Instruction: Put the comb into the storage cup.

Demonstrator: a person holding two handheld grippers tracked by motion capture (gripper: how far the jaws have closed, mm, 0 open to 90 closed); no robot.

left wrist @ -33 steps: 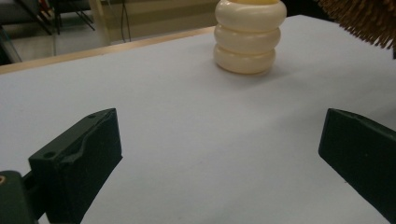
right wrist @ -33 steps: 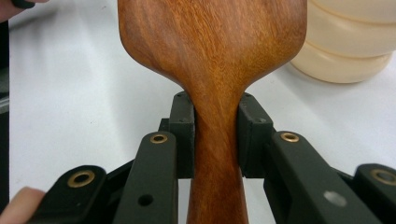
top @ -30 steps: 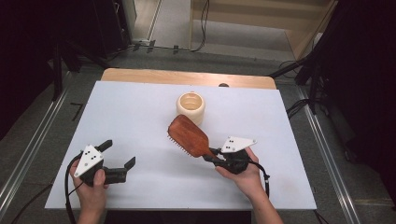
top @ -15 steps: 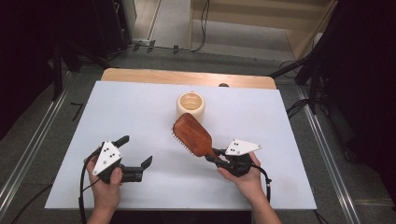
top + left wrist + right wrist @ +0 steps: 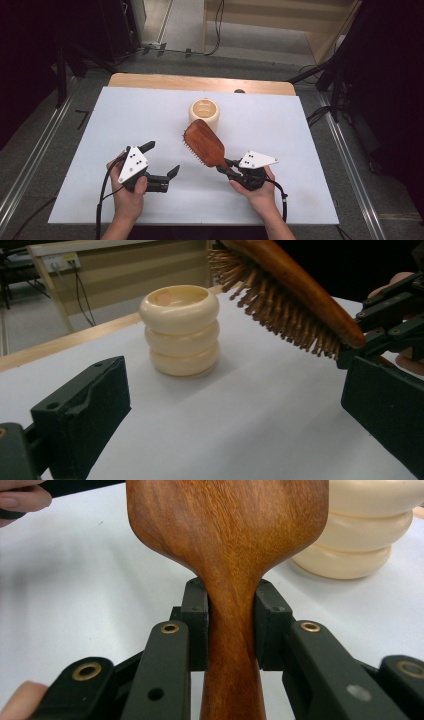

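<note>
A wooden hairbrush (image 5: 204, 142) hangs tilted above the white tabletop, bristles facing down and left, its head close to a cream ribbed cup (image 5: 204, 111). My right gripper (image 5: 226, 166) is shut on the brush's handle; in the right gripper view both jaws press the narrow neck of the brush (image 5: 230, 530), with the cup (image 5: 360, 530) behind it. My left gripper (image 5: 161, 158) stands open to the left of the brush with nothing between its jaws. In the left gripper view the cup (image 5: 180, 330) sits ahead and the bristles (image 5: 295, 295) slant in from the upper right.
A white sheet (image 5: 125, 115) covers the table, and a strip of bare wood (image 5: 150, 80) shows along the far edge. Metal rails (image 5: 30, 160) run along the floor on both sides. Cables (image 5: 320, 115) lie beyond the table's right side.
My left gripper has moved right, toward the brush and the table's middle. The right gripper and the brush have shifted only slightly.
</note>
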